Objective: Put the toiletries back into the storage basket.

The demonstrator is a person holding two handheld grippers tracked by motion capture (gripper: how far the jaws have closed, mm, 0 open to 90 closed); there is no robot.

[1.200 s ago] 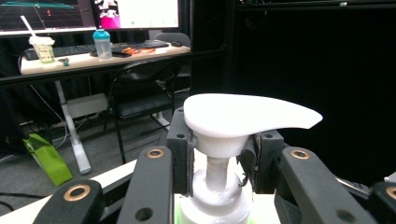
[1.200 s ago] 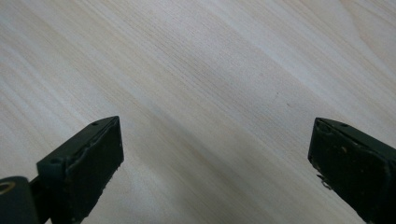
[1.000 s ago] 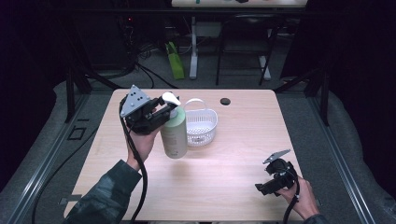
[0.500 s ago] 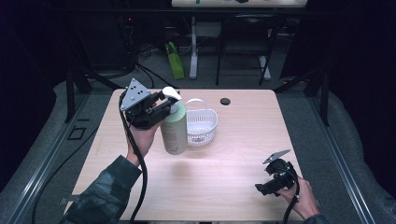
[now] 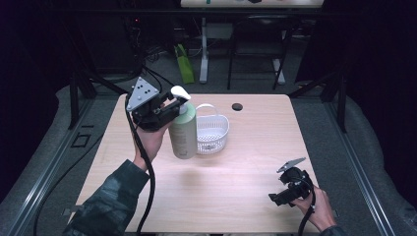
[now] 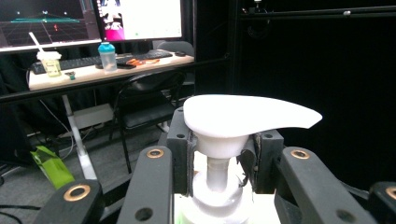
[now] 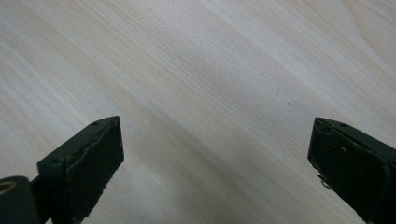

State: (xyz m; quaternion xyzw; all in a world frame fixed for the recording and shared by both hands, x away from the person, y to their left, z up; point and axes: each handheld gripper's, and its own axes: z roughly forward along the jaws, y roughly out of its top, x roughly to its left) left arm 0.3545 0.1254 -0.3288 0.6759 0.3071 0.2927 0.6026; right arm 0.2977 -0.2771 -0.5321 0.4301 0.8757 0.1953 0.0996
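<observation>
- the left gripper, clamped on the neck under the white pump head of the green pump bottle, sits a bit higher and further toward the back of the table than a second ago
- so the bottle has come up off the wood too, its base now hangs clear above the tabletop with a faint shadow below it
- it's also drifted closer to the white basket, its side now overlapping the basket's left rim in the high view
</observation>
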